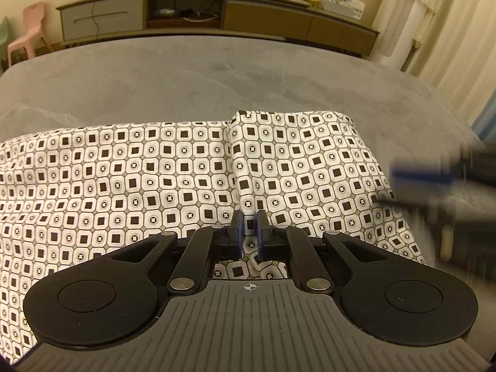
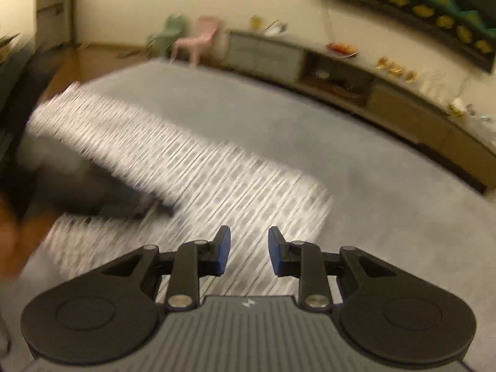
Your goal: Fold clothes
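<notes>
A grey plush carpet point(image 1: 217, 71) serves as folding surface. Across the frame's middle lies the white square-patterned cloth garment point(image 1: 139, 170), 1 layer doubled over. The left gripper point(image 1: 249, 232) is clenched on a fabric pinch, presumably anchoring it; the right gripper point(image 2: 249, 248) is held released, empty.

Warm, dim indoor light throughout; no glare seen. Left wrist view is sharp except a smeared right gripper point(image 1: 434, 183) at right edge. Right wrist view is heavily motion-blurred; edges are bent by fisheye.

Home: sideboard point(image 1: 217, 15), pink chair point(image 1: 28, 34).
</notes>
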Tool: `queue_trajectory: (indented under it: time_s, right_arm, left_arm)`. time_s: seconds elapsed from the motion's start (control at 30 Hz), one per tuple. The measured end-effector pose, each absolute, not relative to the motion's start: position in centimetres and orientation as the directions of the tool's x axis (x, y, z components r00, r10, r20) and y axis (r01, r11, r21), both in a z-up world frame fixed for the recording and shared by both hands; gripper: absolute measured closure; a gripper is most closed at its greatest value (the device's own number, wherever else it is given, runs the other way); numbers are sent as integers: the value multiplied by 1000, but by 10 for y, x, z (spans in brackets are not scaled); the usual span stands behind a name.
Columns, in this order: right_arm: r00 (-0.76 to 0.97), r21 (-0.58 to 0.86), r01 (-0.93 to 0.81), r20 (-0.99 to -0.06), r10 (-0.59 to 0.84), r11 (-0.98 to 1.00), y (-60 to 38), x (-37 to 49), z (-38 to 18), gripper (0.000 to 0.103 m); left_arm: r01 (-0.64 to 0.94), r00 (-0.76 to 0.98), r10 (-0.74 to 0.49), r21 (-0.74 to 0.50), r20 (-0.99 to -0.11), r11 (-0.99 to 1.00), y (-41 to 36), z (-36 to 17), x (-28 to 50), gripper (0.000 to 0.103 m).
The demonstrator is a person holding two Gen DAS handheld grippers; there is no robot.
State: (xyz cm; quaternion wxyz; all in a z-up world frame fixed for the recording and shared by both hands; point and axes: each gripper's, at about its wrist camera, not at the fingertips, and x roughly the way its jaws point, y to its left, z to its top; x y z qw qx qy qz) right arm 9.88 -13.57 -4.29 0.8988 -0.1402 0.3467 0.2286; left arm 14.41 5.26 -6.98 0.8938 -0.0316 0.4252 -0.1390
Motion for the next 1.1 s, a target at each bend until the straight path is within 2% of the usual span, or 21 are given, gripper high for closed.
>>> queue_trajectory:
  time_s: [0.17,0.23,0.37,0.57,0.67,0.83,1.1]
  right_arm:
    - [605,-76,-430,-764,225,900,-124,165,-84,77]
    - [612,-86,-434,-759,223,897,-123,167,-97,74]
    - [620,-81,-429,-751,228,899,-122,154,-94,75]
    - [638,-51,-416,-728,251,908,-124,120,-75,76]
    - [635,-43,-410,-730,252,911,-132,113,-75,76]
    - [630,-27,-387,-738,243,922,-142,110,-78,76]
    - [626,-36,-401,-740,245,915,-145,113,-87,76]
  left_arm:
    - [221,602,-270,-168,-751,961,51,-72,141,103]
    - [220,605,-266,-164,-751,962,51,-72,140,103]
    - [208,616,-246,-147,-748,967,52,-70,139,100]
    - [150,760,-139,-36,-635,988,54,-32,113,99]
    - [213,766,-184,-27,-616,977,41,-22,96,99]
    - [362,685,-300,-47,-663,931,0,-37,80,99]
    - [452,600,-340,-44,-724,891,-34,-75,72,100]
